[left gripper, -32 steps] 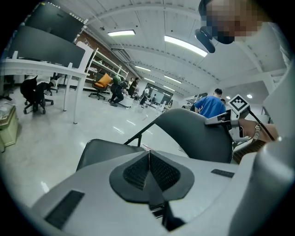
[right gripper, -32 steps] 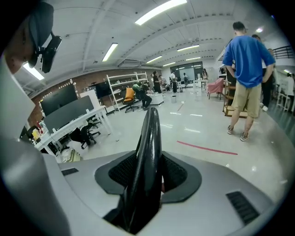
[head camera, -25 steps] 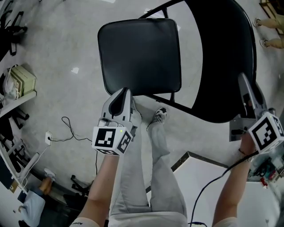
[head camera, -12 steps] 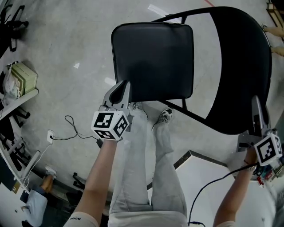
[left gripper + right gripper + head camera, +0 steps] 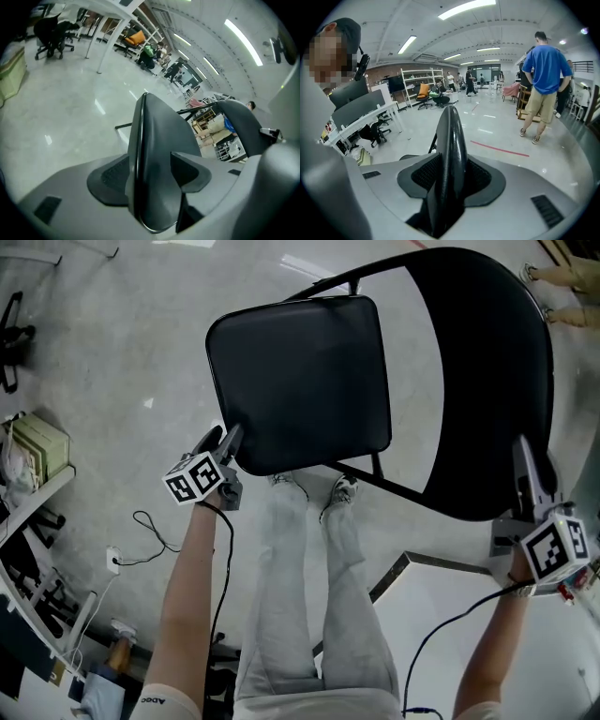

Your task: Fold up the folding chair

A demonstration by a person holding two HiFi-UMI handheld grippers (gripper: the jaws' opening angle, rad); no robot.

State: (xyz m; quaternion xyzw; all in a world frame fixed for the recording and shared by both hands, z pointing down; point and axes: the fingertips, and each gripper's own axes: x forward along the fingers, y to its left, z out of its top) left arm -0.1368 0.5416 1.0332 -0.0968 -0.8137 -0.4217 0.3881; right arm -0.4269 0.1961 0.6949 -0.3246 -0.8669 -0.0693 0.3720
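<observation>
We gripped the backrest point(image 5: 497, 381) with the right gripper point(image 5: 523, 454), the left gripper point(image 5: 222, 437) just opening around the seat point(image 5: 300, 381) edge, the folding chair point(image 5: 398, 487) not yet folded.

Ceiling strip lights point(image 5: 468, 7) are shining brightly, glaring in streaks off the glossy floor point(image 5: 122, 352). The black chair point(image 5: 300, 381) is swallowing detail. Both gripper views are bulging fisheye-fashion, darkening at the corners.

One folding chair point(image 5: 300, 371), two claws, left claw point(image 5: 225, 437) and right claw point(image 5: 525, 452), two shoes point(image 5: 339, 489), one floor cable point(image 5: 155, 526)
</observation>
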